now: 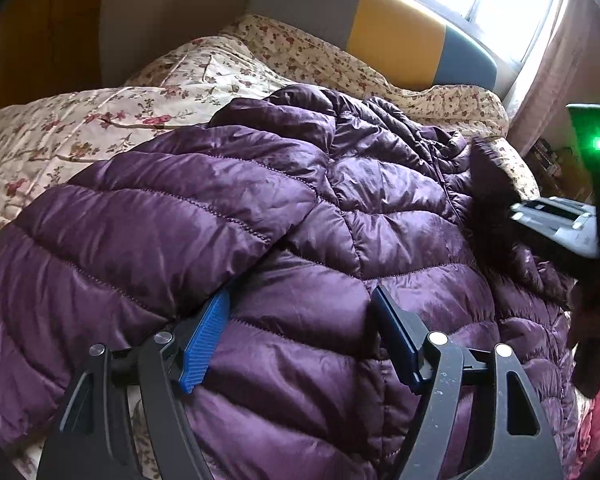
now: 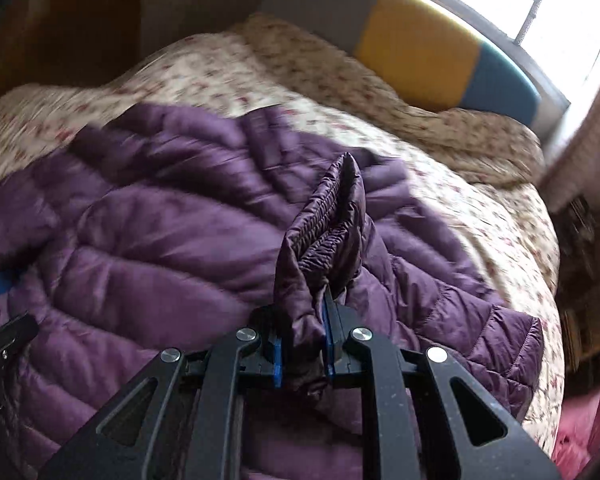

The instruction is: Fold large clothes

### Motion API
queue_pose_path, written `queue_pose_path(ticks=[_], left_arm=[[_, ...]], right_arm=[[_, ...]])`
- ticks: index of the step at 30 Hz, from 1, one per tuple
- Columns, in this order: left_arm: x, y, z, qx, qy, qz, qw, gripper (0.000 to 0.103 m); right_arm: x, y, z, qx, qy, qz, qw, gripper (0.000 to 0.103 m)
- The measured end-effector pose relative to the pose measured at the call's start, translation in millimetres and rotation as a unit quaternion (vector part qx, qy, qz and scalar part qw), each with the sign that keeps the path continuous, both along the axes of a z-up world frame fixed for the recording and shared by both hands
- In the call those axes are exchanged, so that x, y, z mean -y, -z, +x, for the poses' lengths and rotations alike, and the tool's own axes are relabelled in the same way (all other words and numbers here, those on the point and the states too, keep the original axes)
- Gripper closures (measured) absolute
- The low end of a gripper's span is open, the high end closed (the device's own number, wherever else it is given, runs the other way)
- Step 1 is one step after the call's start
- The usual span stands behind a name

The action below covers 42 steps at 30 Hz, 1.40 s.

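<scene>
- A purple quilted jacket (image 1: 284, 208) lies over a floral bedspread (image 1: 100, 120) and fills the middle and lower part of both views.
- In the left wrist view the left gripper (image 1: 300, 340) stands at the bottom centre, jaws apart, over the jacket. One puffy panel lies between the two blue pads, but they do not press on it.
- The tip of its left blue pad (image 1: 204, 344) goes under a folded flap of the jacket, so the end is hidden.
- At the right edge of the same view a part of the right gripper (image 1: 556, 224) shows, with a green light above it. Its fingertips are cut off there, and a dark piece of cloth hangs in front of it.
- In the right wrist view the right gripper (image 2: 303, 344) is clenched on a cuff (image 2: 328, 224) of the jacket, which rises upright above the jaws in the centre.
- This view is blurred, so the pattern of the bedspread is hard to make out.
- A headboard (image 2: 416, 56) in grey, yellow and blue runs across the upper right, under a very bright window (image 2: 560, 4) where no detail shows.
- At the lower right corner something pink (image 2: 580, 432) is cut off; what it is cannot be told.
</scene>
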<state>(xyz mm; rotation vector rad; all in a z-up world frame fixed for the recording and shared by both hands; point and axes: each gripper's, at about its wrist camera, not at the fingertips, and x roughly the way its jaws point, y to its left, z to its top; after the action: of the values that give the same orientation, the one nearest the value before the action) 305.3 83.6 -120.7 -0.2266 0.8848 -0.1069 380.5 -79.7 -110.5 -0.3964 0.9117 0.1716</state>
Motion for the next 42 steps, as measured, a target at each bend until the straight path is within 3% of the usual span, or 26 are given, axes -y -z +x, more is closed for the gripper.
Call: queue_pose_path(ticks=[9, 13, 15, 17, 22, 28, 34, 36, 37, 38, 42], left_arm=[[-3, -2, -3, -0.002, -0.006, -0.006, 1.0, 0.033], [-4, -6, -2, -0.004, -0.009, -0.013, 0.9999, 0.033], [-5, -9, 0, -0.004, -0.012, -0.02, 0.9997, 0.033], [-2, -13, 2, -0.003, -0.009, -0.024, 0.9997, 0.033], [19, -26, 9, 0.009, 0.013, -0.031, 0.9994, 0.033], [58, -33, 26, 0.007, 0.051, -0.048, 0.9975, 0.033], [92, -26, 49, -0.013, 0.074, -0.061, 0.9953, 0.033], [99, -21, 57, -0.02, 0.075, -0.057, 0.9953, 0.057], [102, -18, 61, -0.029, 0.08, -0.055, 0.9949, 0.077], [104, -16, 63, -0.029, 0.08, -0.051, 0.9951, 0.089], [102, -14, 63, -0.018, 0.08, -0.049, 0.9955, 0.1]], right_arm=[[-30, 32, -22, 0.001, -0.052, -0.04, 0.998, 0.087], [-28, 29, -31, 0.016, -0.063, -0.051, 0.997, 0.06], [-26, 24, -37, 0.024, -0.067, -0.056, 0.996, 0.055], [-23, 19, -42, 0.034, -0.07, -0.065, 0.995, 0.042], [-1, 5, -66, 0.046, -0.071, -0.074, 0.994, 0.02], [60, -8, -77, 0.038, -0.022, -0.062, 0.997, 0.012], [133, -15, -62, 0.039, 0.079, -0.031, 0.996, 0.012], [153, -14, -54, 0.037, 0.113, -0.015, 0.993, 0.012], [161, -13, -50, 0.037, 0.127, -0.009, 0.991, 0.012], [168, -11, -45, 0.037, 0.142, -0.003, 0.989, 0.012], [185, -2, -27, 0.025, 0.18, 0.032, 0.983, 0.012]])
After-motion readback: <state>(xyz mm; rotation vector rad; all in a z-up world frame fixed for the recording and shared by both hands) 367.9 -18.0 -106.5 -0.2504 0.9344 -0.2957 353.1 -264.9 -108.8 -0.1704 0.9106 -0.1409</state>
